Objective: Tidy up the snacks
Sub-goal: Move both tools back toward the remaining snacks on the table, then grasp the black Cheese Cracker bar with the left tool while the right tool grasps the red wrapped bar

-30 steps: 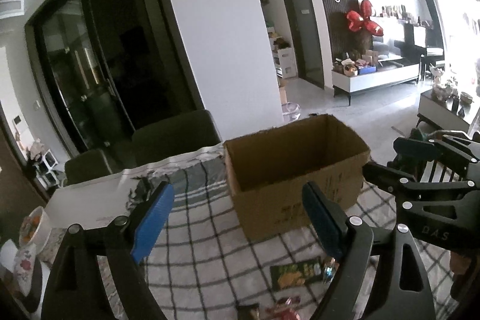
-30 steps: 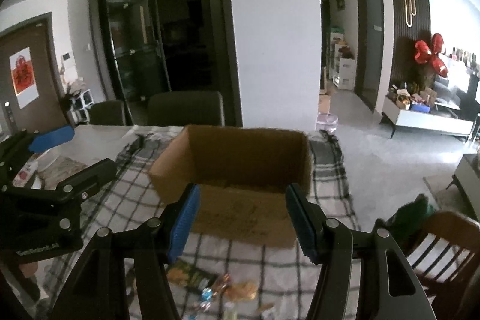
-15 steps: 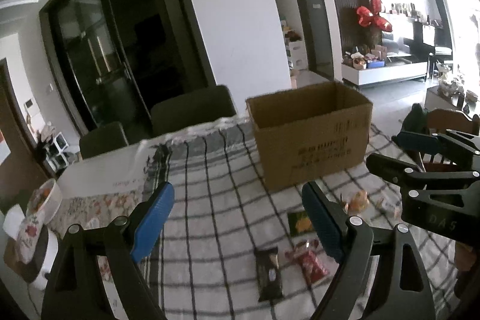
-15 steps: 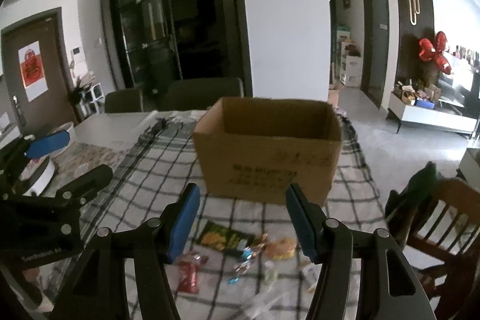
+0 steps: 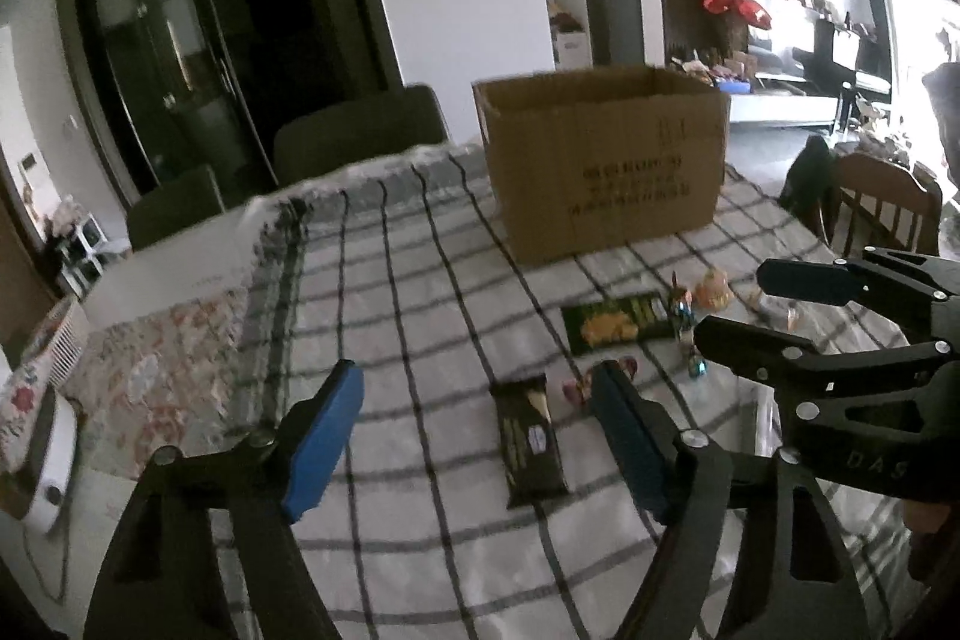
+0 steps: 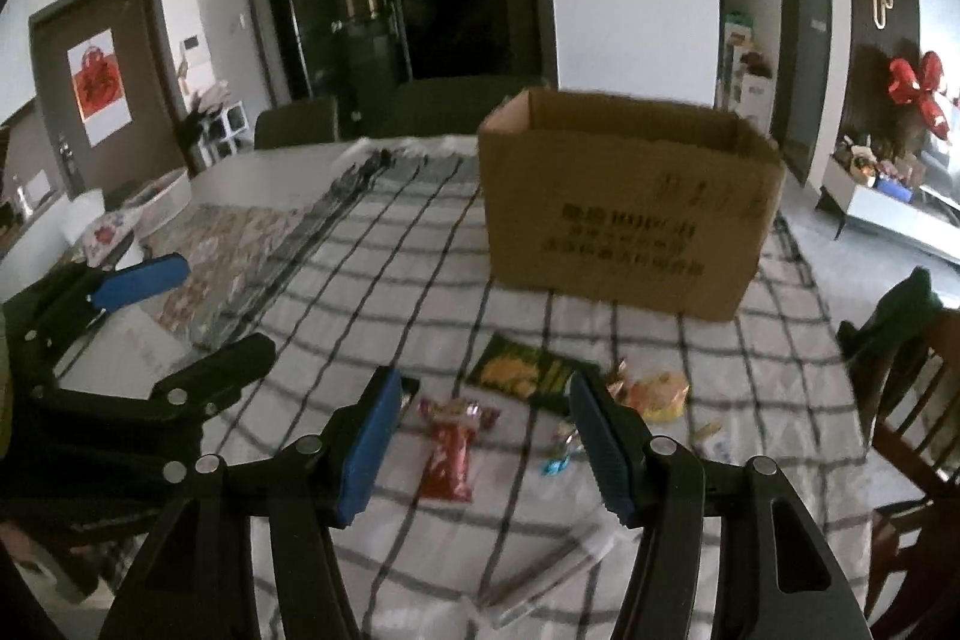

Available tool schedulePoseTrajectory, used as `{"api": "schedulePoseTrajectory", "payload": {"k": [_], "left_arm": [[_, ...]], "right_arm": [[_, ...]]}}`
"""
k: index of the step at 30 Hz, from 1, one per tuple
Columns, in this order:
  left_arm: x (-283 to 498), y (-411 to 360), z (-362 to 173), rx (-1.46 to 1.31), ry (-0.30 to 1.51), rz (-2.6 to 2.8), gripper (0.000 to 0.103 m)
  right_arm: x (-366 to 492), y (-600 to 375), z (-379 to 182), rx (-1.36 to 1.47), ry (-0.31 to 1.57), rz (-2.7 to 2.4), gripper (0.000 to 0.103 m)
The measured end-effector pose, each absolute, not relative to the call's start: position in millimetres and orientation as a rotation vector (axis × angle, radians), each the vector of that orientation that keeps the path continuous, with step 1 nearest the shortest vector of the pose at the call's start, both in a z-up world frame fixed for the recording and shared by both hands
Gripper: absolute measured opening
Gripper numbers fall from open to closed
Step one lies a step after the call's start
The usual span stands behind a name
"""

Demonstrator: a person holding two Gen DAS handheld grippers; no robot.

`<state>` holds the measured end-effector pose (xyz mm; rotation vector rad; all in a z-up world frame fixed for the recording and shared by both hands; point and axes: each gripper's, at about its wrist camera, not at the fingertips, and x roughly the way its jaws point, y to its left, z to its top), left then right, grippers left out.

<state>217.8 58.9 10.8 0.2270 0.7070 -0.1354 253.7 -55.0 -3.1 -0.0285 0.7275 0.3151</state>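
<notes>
"DAS" on right claw (image 5: pixel 729 310); box (image 5: pixel 606 160) print illegible.

I see bare checked cloth (image 5: pixel 420 280) left of the cardboard box (image 5: pixel 606 160); scattered snack packets (image 6: pixel 522 370) clutter the near side, wooden chair (image 6: pixel 918 400) crowds right.
</notes>
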Motion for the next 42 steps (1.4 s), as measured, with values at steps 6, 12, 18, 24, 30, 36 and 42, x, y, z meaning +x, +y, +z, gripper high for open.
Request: {"api": "schedulePoseTrajectory", "payload": {"k": [6, 12, 18, 24, 30, 36, 42], "left_arm": [[226.7, 64.0, -24.4, 0.186, 0.798, -0.18, 0.064], [234.5, 63.4, -50.7, 0.186, 0.847, -0.218, 0.056], [244.1, 62.1, -69.2, 0.17, 0.884, -0.241, 0.051], [253.9, 61.5, -77.1, 0.138, 0.913, -0.264, 0.045], [265.4, 61.0, -87.9, 0.101, 0.955, -0.275, 0.045], [274.1, 60.7, -98.4, 0.081, 0.993, -0.261, 0.043], [279.1, 61.1, -100.3, 0.062, 1.002, -0.238, 0.041]], "right_arm": [[261.0, -45.7, -27.9, -0.027, 0.801, 0.342, 0.051], [269.7, -38.5, -56.7, -0.018, 0.888, 0.367, 0.043], [278.1, -33.2, -74.0, 0.0, 0.939, 0.389, 0.037], [286.3, -26.9, -82.7, -0.001, 0.96, 0.403, 0.031], [294.4, -26.1, -90.2, 0.019, 0.982, 0.411, 0.026], [299.2, -25.7, -96.9, 0.03, 1.001, 0.41, 0.026], [302.8, -25.5, -100.4, 0.044, 1.006, 0.409, 0.023]]}}
